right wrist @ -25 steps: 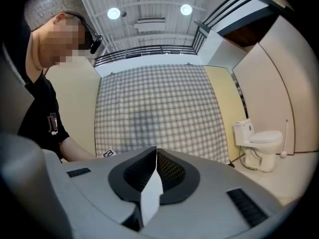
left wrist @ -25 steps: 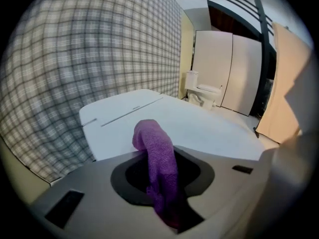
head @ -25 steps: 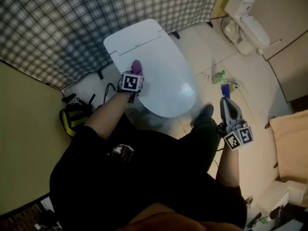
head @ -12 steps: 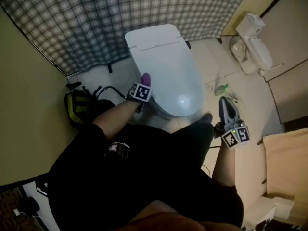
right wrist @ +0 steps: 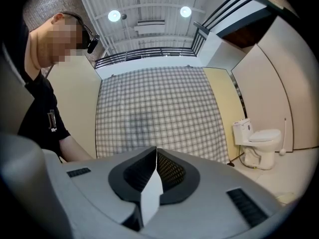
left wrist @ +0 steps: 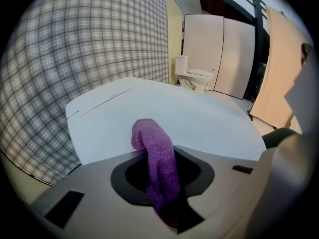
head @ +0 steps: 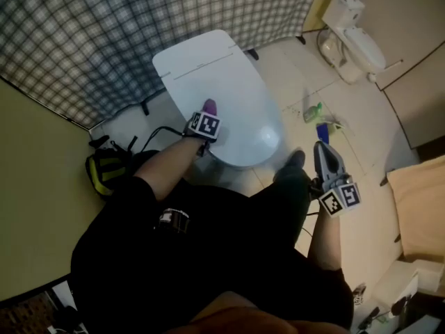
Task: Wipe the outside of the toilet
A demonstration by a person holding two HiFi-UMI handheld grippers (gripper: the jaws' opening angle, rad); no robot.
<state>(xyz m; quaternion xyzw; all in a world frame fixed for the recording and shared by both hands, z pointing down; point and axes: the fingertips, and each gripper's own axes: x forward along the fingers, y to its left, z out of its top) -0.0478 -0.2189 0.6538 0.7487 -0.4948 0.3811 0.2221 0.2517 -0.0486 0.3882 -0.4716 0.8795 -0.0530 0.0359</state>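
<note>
A white toilet (head: 229, 96) with its lid down stands in front of a checked curtain; its lid (left wrist: 164, 118) fills the left gripper view. My left gripper (head: 207, 114) is shut on a purple cloth (left wrist: 157, 158) whose tip (head: 210, 106) rests at the lid's left edge. My right gripper (head: 325, 160) hangs off to the toilet's right, over the floor, jaws shut with nothing between them (right wrist: 155, 176). It points up at the curtain and away from the toilet.
A second white toilet (head: 351, 33) stands at the back right. A green bottle (head: 314, 111) and a blue item (head: 324, 131) lie on the floor by my right gripper. A black and yellow bag (head: 108, 167) sits at the left. A person's legs stand close to the bowl.
The head view swung about. My left gripper with the cloth slid a little toward the front along the lid's left side. The right gripper stayed put.
</note>
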